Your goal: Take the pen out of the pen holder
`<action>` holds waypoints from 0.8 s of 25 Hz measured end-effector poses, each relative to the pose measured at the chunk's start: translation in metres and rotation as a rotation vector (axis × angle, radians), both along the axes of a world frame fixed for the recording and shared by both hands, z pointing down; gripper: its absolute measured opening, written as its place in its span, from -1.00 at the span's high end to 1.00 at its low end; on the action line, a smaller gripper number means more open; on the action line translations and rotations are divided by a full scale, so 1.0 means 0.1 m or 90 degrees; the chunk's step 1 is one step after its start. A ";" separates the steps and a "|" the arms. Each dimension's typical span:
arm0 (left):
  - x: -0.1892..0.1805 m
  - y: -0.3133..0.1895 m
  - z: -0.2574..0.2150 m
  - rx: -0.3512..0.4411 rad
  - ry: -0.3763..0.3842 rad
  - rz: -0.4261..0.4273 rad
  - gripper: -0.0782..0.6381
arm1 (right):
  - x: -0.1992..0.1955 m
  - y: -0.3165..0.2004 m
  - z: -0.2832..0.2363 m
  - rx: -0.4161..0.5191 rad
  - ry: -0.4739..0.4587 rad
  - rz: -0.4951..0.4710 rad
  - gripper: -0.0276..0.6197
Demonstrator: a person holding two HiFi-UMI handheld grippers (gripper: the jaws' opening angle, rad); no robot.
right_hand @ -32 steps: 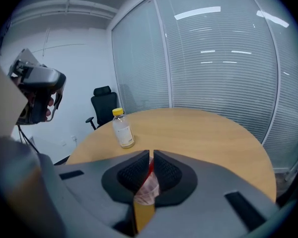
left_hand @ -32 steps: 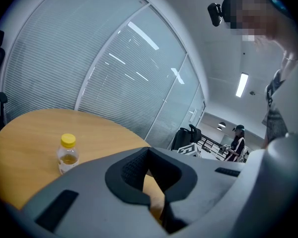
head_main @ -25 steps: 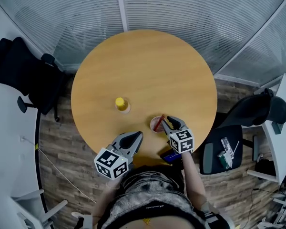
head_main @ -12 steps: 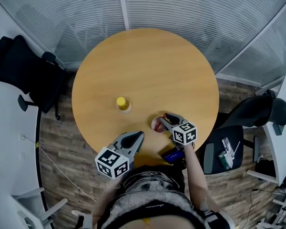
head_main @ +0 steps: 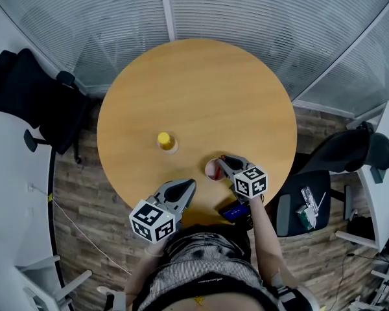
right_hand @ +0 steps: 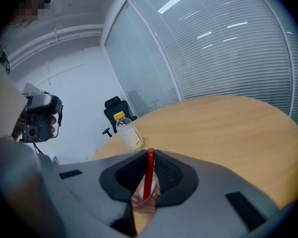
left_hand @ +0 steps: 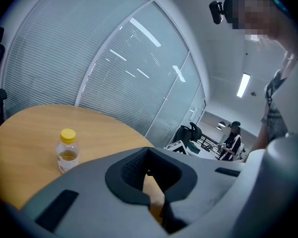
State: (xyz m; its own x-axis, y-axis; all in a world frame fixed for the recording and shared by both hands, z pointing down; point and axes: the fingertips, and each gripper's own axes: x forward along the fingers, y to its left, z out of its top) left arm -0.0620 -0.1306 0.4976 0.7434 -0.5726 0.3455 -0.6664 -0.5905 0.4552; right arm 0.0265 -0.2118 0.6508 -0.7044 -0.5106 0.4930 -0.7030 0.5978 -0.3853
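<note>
Since a second ago: my right tongs (head_main: 225,162) have swung a little toward the pen holder (head_main: 212,170) at lower centre of the head view, and they now cover the red pen (right_hand: 149,175) that showed leaning out of it; their jaws have just been closing with that pen between them
Right tongs: gripping the pen near its upper end, one pad on each side of the shaft
Left tongs (head_main: 185,186): jaws drawn together on nothing, held at the near edge of the table (head_main: 201,89), lower left of centre
Pen, place: its lower part sits in the clear holder, which rests on the table just ahead of my right tongs
Pen, axis: long axis close to upright, running up and down the middle of the right gripper view, rounded end up, writing end down inside the holder
Step in hand: I judge the grasp made and the lift not yet begun
Next move: draw the pen straight up along its own axis until it clears the rim; the holder looks light and nothing steadies it, so a slanted pull could tip it
Nearby: yellow-capped bottle (head_main: 165,141), well to the left of the holder, out of the way
</note>
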 end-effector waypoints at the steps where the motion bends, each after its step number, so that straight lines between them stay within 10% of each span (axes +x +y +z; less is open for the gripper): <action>1: 0.00 0.01 0.00 -0.001 0.001 0.000 0.77 | 0.00 0.00 -0.01 0.003 0.000 0.002 0.73; 20: 0.03 0.12 0.05 -0.010 0.003 0.005 0.77 | -0.02 0.07 -0.25 0.072 -0.016 -0.013 0.74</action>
State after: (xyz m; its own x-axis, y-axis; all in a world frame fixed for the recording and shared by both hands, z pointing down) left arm -0.0591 -0.1181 0.5026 0.7494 -0.5616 0.3507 -0.6597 -0.5879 0.4681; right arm 0.0240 -0.2049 0.6258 -0.7266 -0.5474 0.4152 -0.6813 0.6521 -0.3325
